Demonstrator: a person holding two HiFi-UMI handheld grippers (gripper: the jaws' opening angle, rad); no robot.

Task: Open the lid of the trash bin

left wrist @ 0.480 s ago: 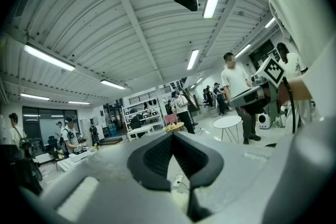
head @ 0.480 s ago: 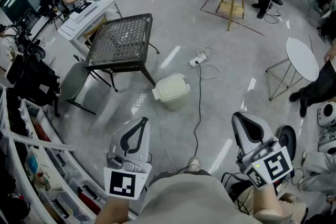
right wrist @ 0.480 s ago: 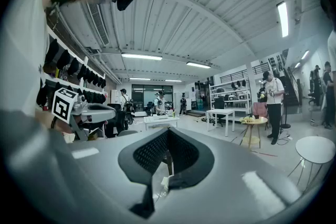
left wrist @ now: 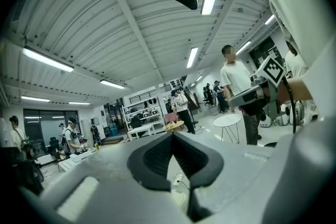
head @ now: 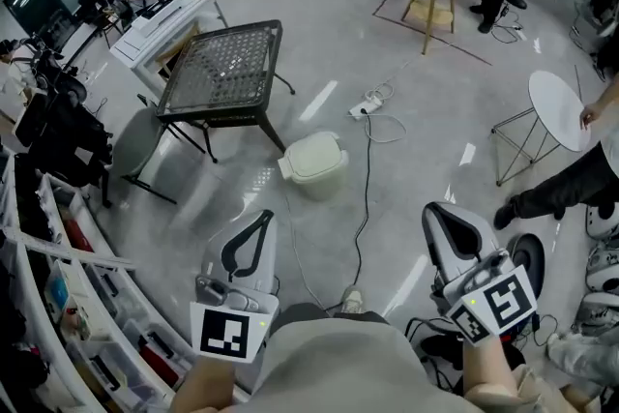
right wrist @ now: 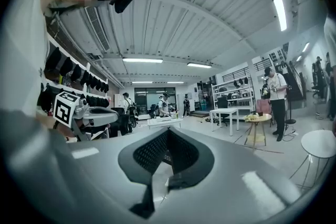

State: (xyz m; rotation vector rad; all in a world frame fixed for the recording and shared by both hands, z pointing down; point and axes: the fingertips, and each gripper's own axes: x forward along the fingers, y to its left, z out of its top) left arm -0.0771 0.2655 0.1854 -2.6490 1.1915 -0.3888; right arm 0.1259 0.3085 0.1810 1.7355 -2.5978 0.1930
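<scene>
**Task object.** The trash bin (head: 314, 166) stands on the floor (head: 435, 102) with its lid (head: 311, 156) down and flat. It sits just past the near corner of a mesh-topped table (head: 224, 65). A cable (head: 365, 198) runs along the floor close to the bin's right side.

**Left gripper** (head: 263, 223). Its own view shows the fingers (left wrist: 152, 159) closed tip to tip, with nothing held. The bin lies ahead of these tips and slightly to their right, well apart from them.

**Right gripper** (head: 437, 212). Its fingers (right wrist: 149, 152) are also pressed together and empty. The bin lies ahead of them and well off to their left, with the cable in between.

**Governing relation.**
- The left gripper is the nearer of the two and has the straighter line to the lid.
- The bin's wider span appears to run across that line, not along it.
- A small projection shows at the bin's near-left edge. Whether it is a hinge, tab or pedal cannot be determined.

**Assessment.** No contact has been made and the lid remains to be opened. The coming move calls for a long forward and downward reach to the lid's edge.
</scene>
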